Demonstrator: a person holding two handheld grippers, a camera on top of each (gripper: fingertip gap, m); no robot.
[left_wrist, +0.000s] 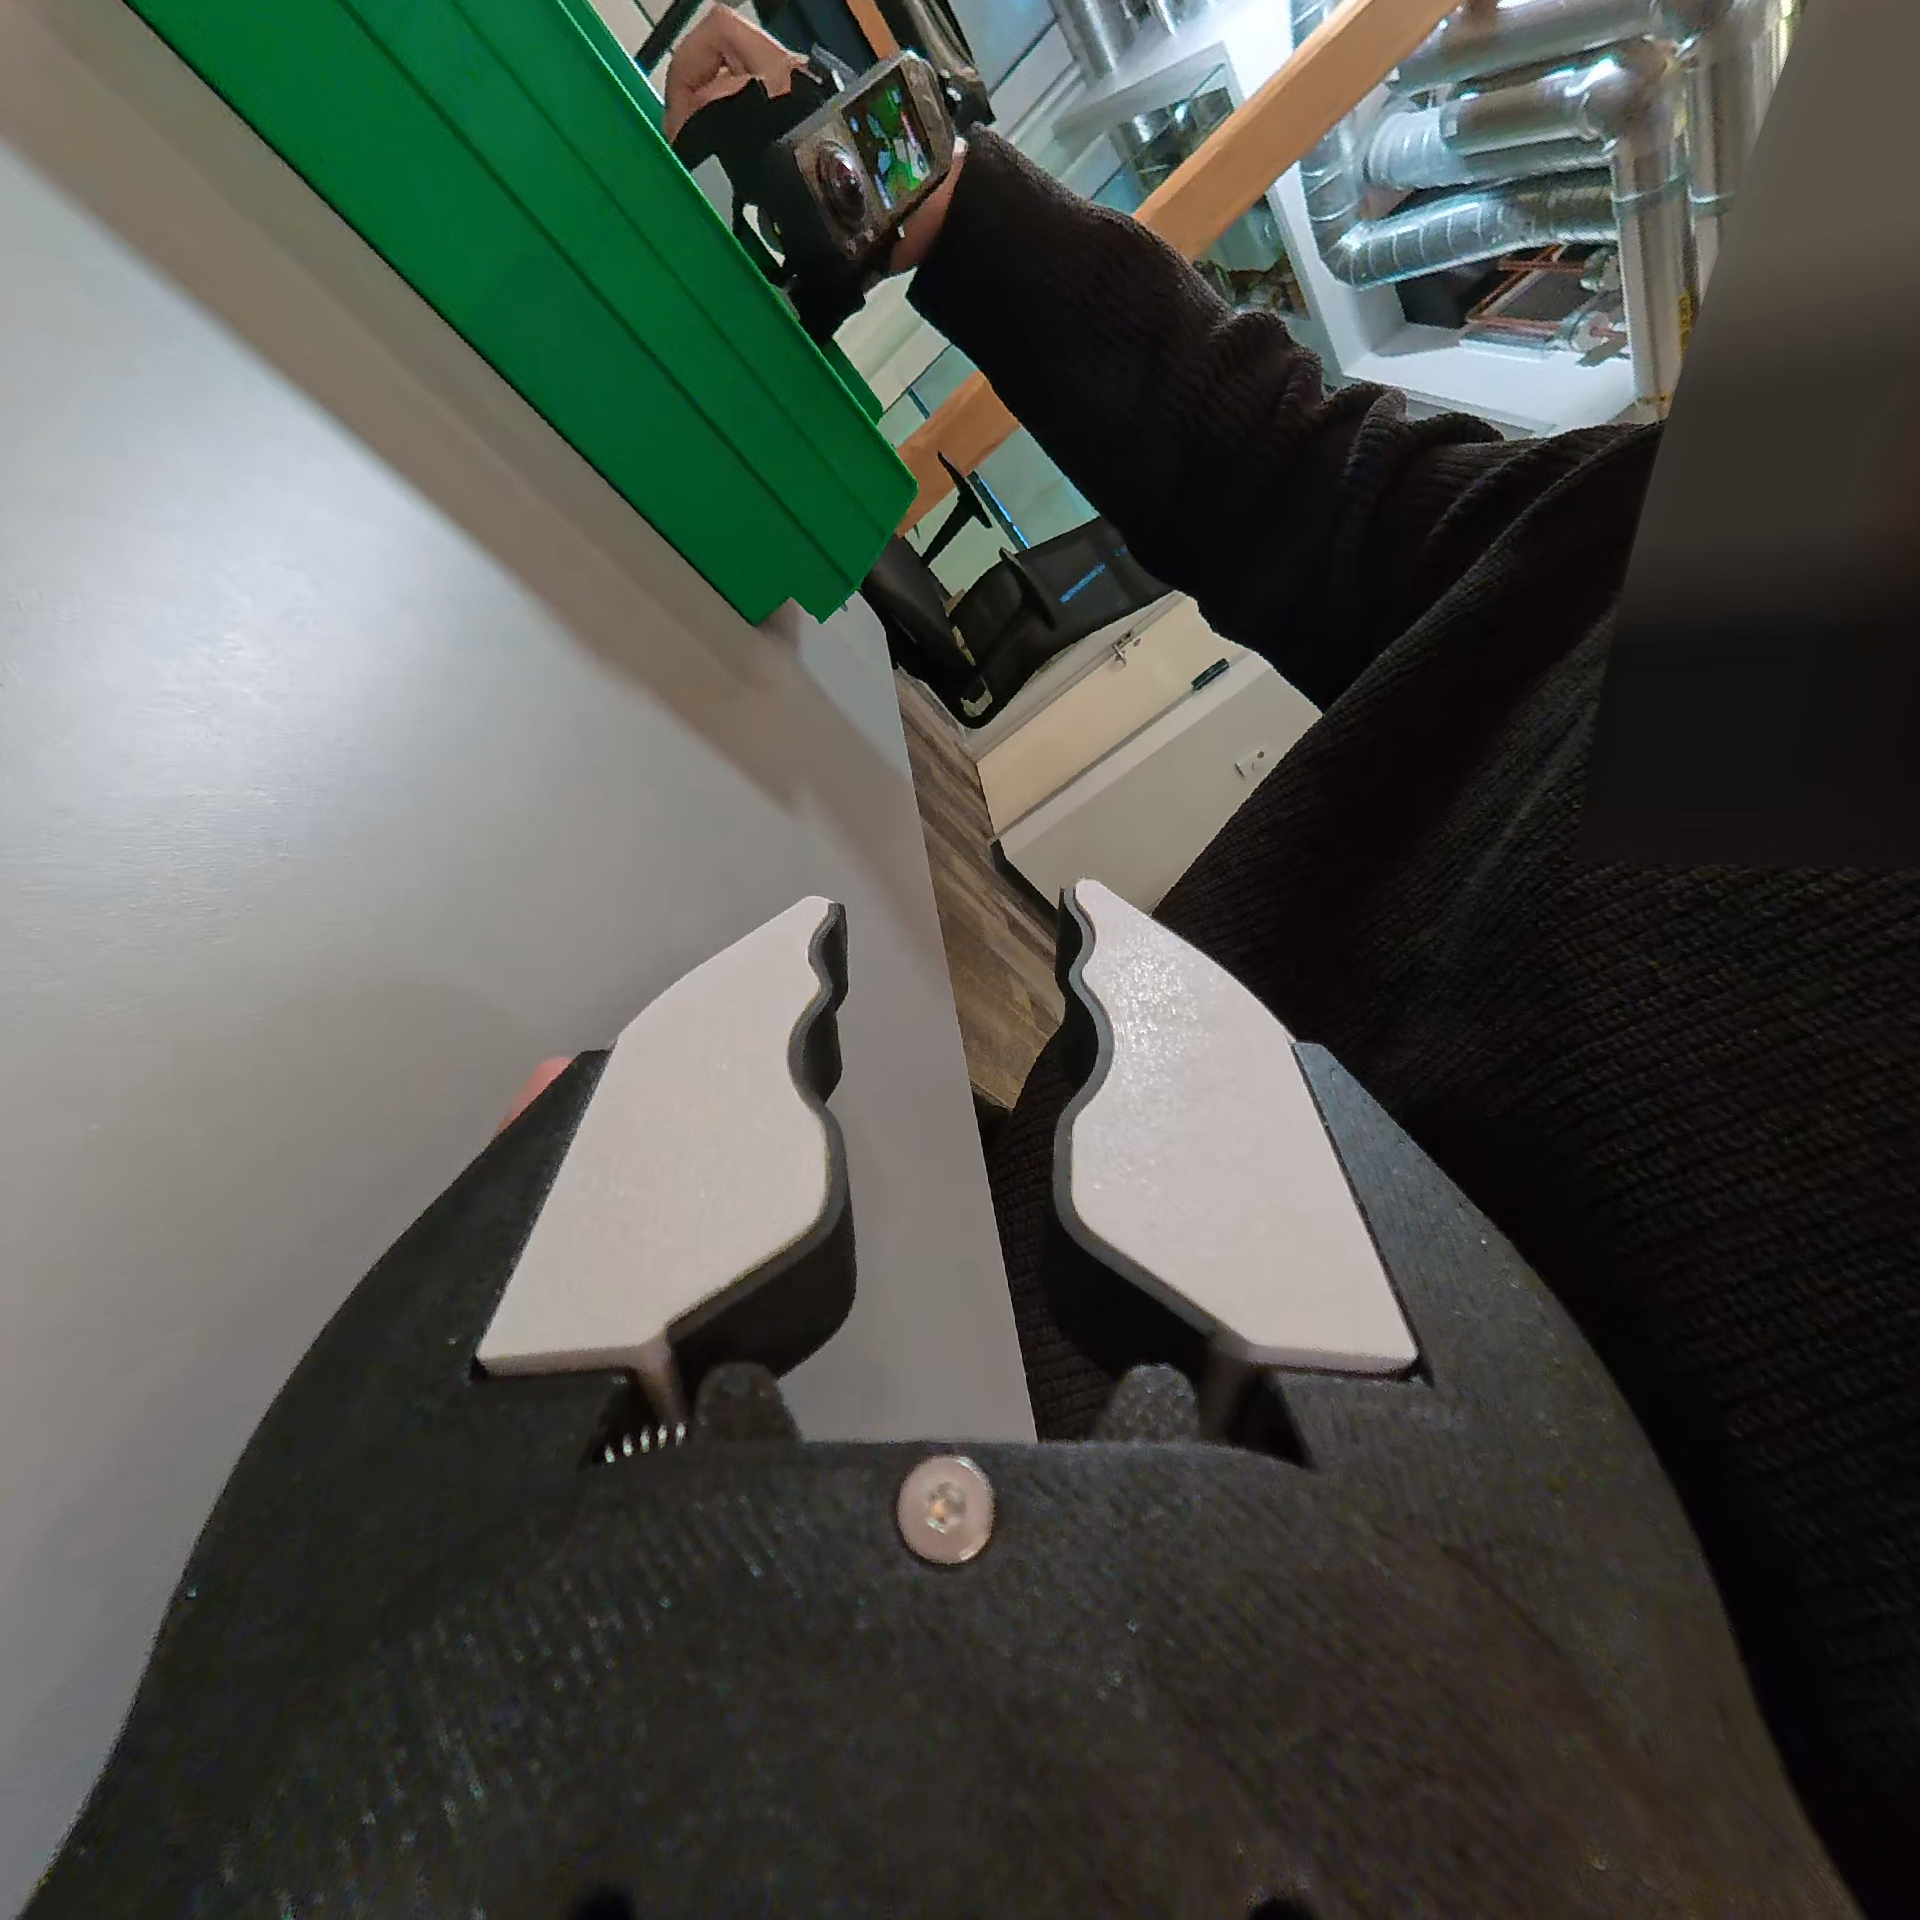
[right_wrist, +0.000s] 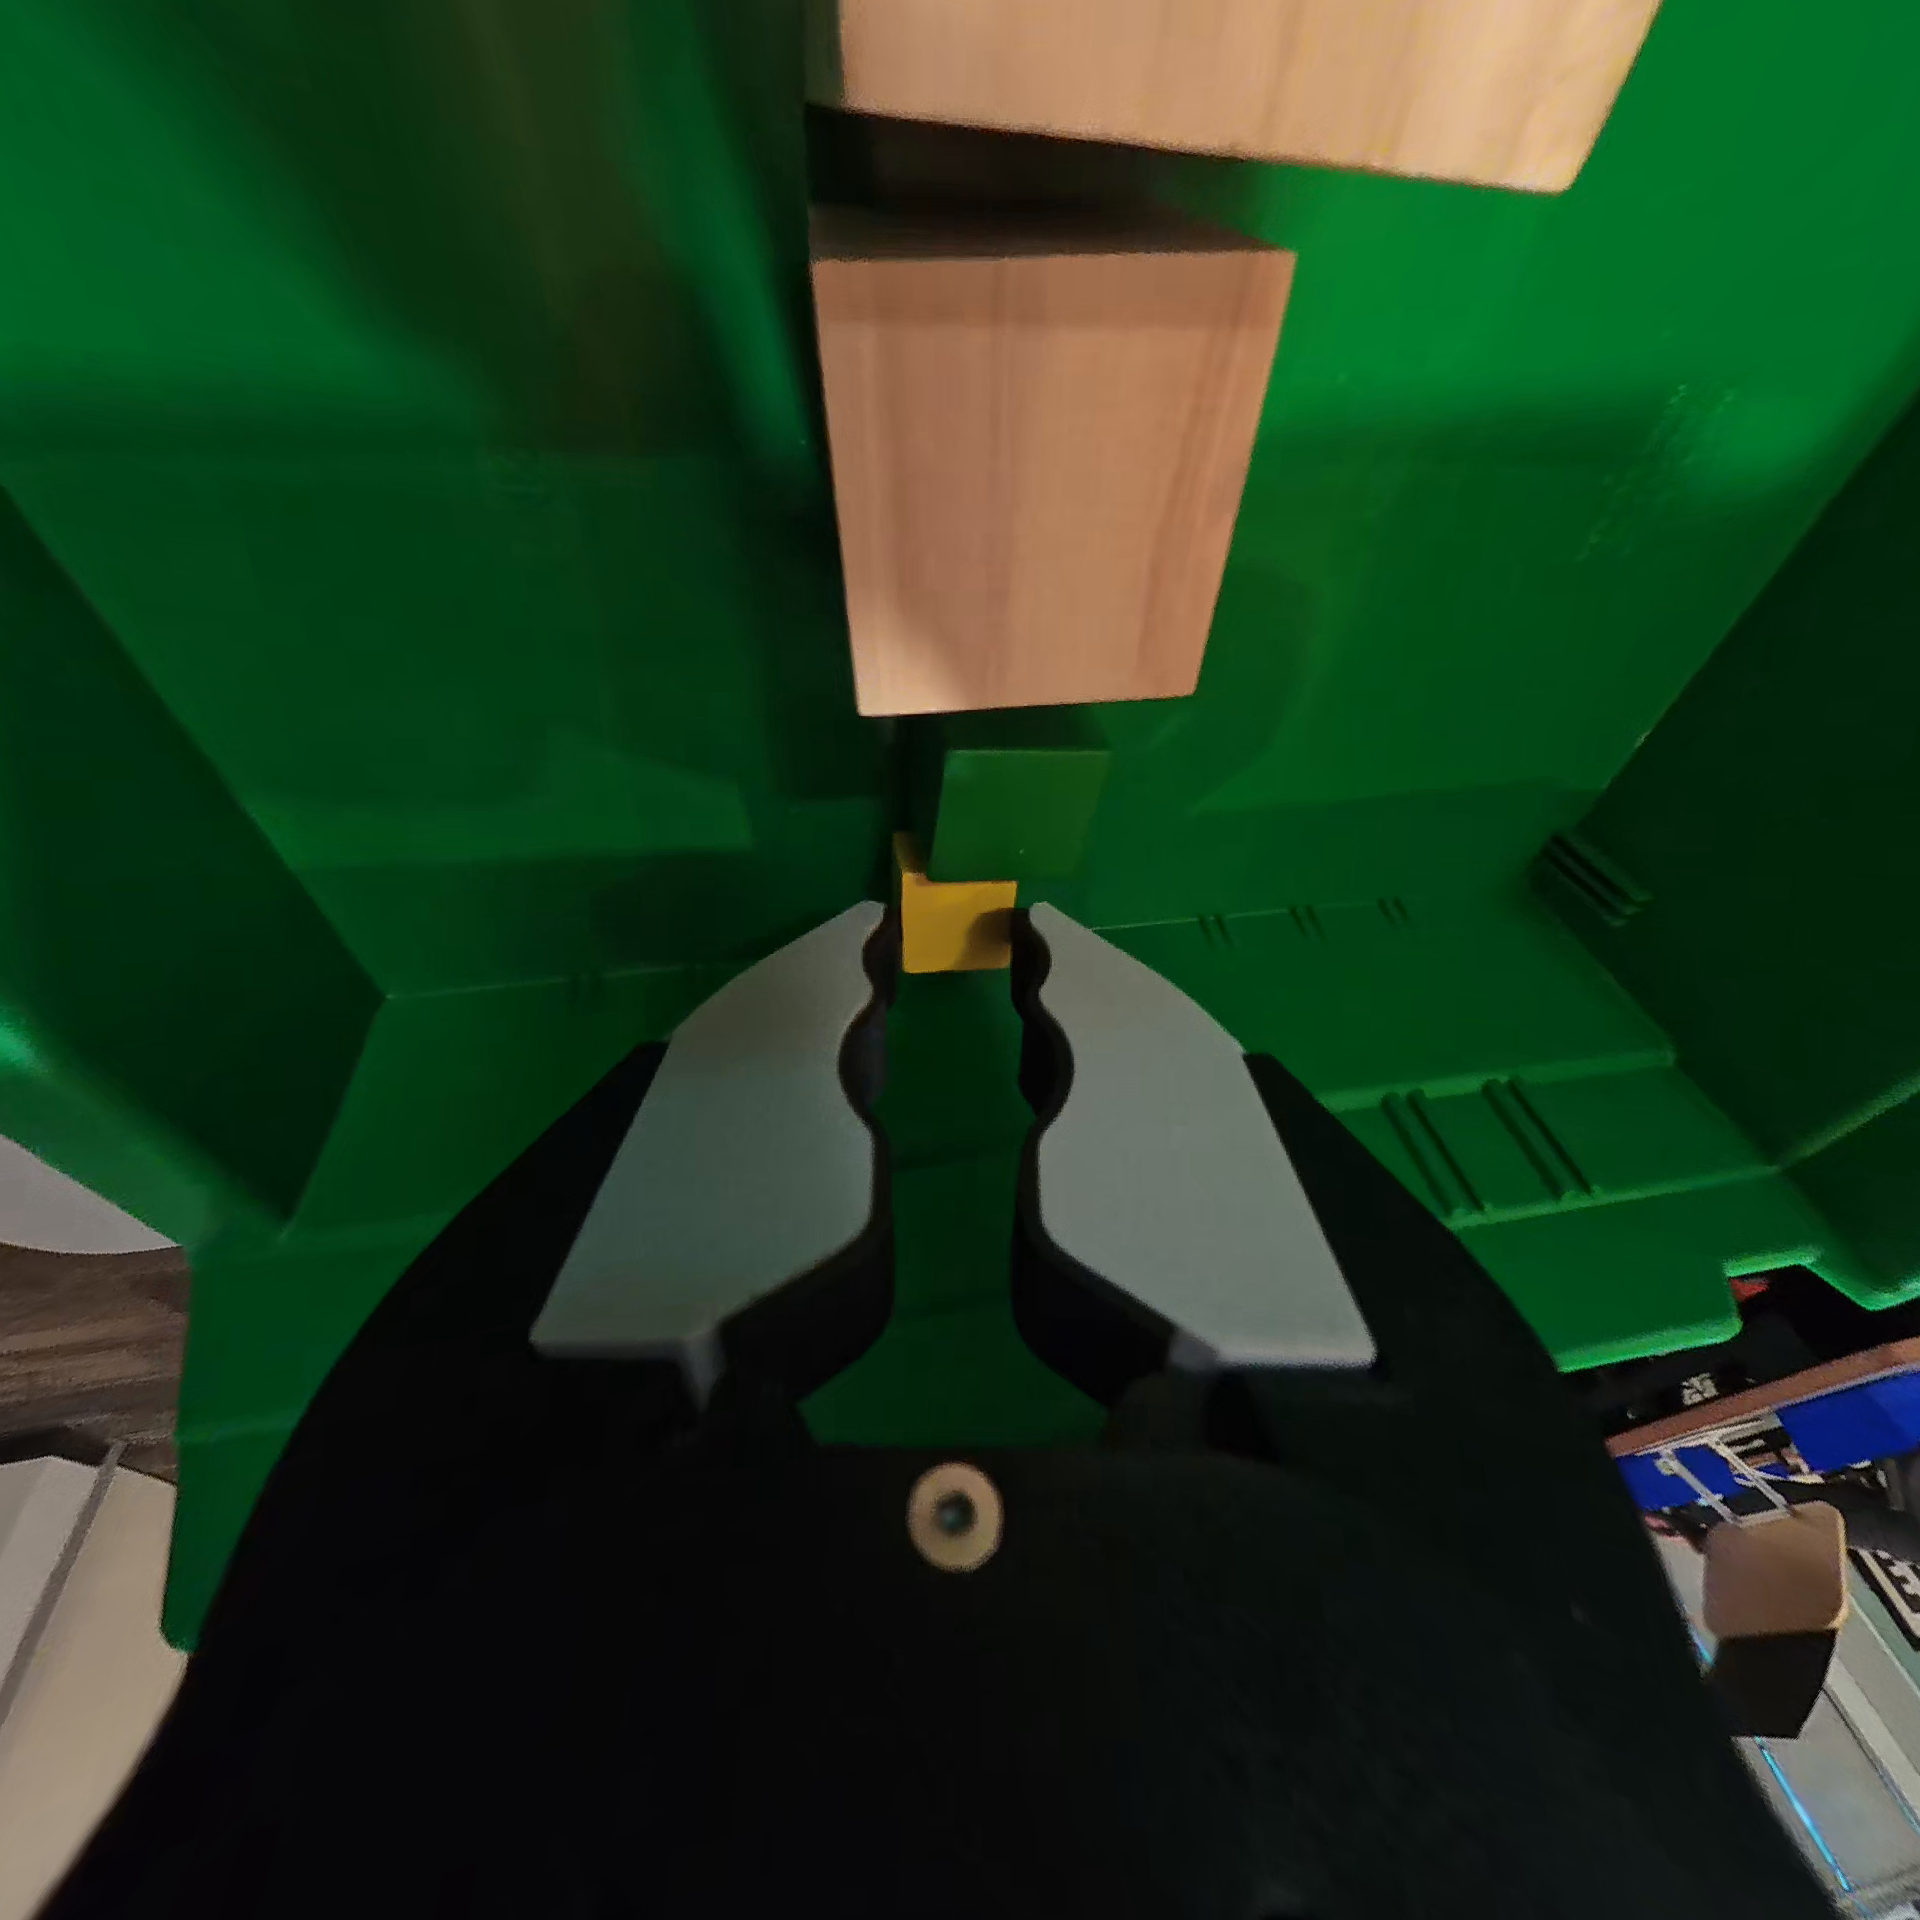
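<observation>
My right gripper (right_wrist: 954, 914) reaches into the green bin (right_wrist: 416, 520), jaws narrowed around the small yellow cube (right_wrist: 956, 925) below a green cube (right_wrist: 1013, 810) and wooden block (right_wrist: 1039, 478), while my left gripper (left_wrist: 951, 935) idles, jaws apart and empty, at the table edge (left_wrist: 312, 831).

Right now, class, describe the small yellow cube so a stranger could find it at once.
Find the big green plastic bin. Inside it, two pale wooden blocks and a small green cube line up towards the right gripper. The small yellow cube sits between that gripper's fingertips: the smallest piece and the only yellow one.
</observation>
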